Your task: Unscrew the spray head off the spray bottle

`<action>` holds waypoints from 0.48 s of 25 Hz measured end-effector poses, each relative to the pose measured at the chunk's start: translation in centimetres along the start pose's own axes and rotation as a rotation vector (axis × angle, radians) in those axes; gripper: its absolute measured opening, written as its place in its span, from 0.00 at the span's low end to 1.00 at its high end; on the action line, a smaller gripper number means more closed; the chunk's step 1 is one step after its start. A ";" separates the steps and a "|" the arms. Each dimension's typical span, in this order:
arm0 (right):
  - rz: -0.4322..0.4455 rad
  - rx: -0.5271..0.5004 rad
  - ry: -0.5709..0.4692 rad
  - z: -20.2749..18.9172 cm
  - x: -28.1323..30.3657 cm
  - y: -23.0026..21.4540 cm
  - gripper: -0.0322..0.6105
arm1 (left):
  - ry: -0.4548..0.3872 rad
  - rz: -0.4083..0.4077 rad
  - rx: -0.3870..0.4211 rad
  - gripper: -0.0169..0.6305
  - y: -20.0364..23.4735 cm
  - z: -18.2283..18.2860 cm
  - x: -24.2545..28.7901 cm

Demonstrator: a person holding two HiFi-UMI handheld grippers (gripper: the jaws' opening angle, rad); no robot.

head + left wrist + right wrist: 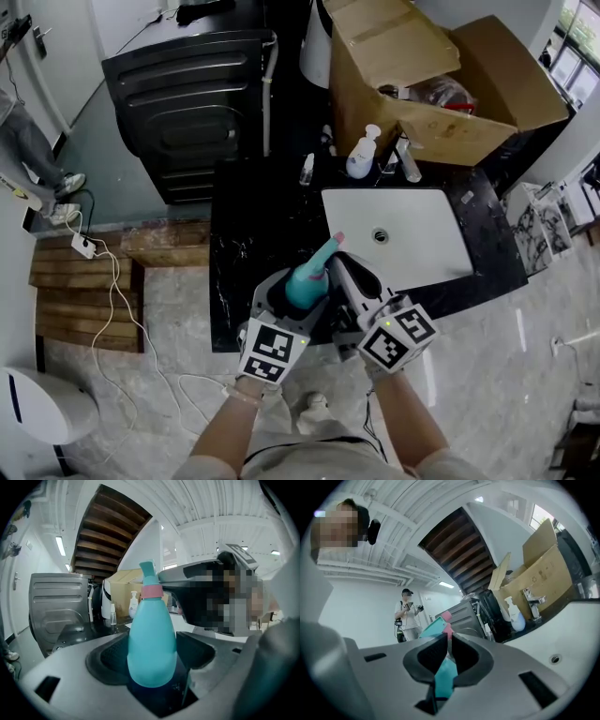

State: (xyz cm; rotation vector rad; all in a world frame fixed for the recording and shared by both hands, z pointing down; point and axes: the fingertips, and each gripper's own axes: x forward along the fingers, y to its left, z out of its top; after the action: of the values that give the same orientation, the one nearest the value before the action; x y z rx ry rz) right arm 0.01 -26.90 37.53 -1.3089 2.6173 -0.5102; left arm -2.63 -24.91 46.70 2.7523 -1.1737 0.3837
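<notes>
Spray head point(432, 628) mostly hidden behind right gripper point(449, 643), jaws closed on it. Cardboard box point(422, 84) cut off at far side; contents indistinct.

Seen from the head view, the teal plastic spray bottle point(305, 281) is at centre, over the front of the black marble counter point(253, 248). The left gripper point(295, 292) clamps its body from 7 o'clock, and the right gripper point(336, 260) pinches its pink-collared spray head point(330, 246) from 4 o'clock. At 2 o'clock the white rectangular sink point(427, 248) sits in the counter. Behind it stand a white pump bottle point(361, 155) at 12 and an open cardboard box point(412, 56) at 1. The dark washing machine point(187, 103) stands at 11.
</notes>
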 end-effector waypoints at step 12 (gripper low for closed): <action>0.093 -0.022 -0.071 1.4 -1.1 2.9 0.32 | 0.011 0.032 0.000 0.52 -0.1 0.0 -0.3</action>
State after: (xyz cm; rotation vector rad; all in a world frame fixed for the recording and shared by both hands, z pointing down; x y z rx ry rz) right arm -1.04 -24.74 35.15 -1.1822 2.6176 -0.4134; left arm -2.78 -24.67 46.60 2.7306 -1.2170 0.4024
